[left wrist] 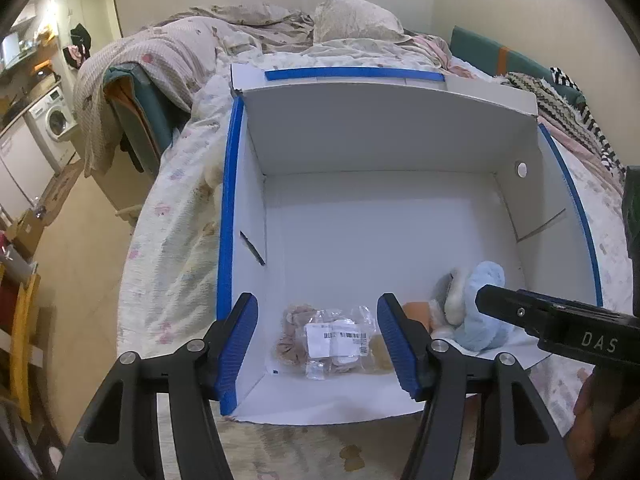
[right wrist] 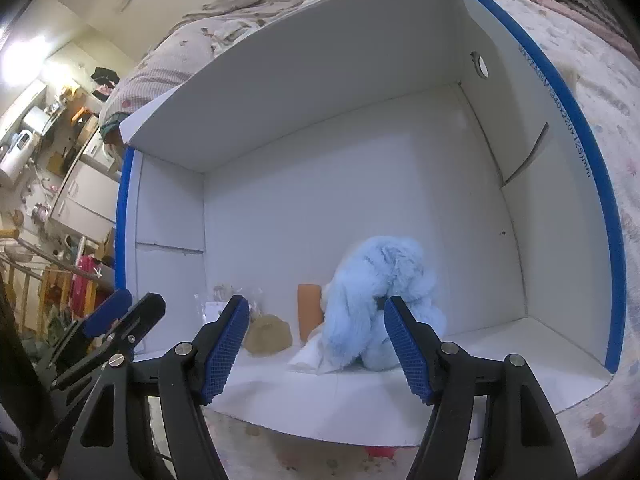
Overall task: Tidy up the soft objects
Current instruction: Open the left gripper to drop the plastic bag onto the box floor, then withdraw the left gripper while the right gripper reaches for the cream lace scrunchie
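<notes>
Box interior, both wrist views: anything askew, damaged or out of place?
Nothing is spilled or damaged. The white box sits on the bed, and the blue plush, the bagged scrunchie and a small tan item crowd its near edge. Both tools, left and right, are open and empty.

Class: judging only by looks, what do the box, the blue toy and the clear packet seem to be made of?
Box: white cardboard, matte; folded flaps, cut slots.
Blue toy: plush, probably synthetic; long fluffy pile.
Packet: thin clear plastic film, glossy and wrinkled, with a paper barcode label.
</notes>
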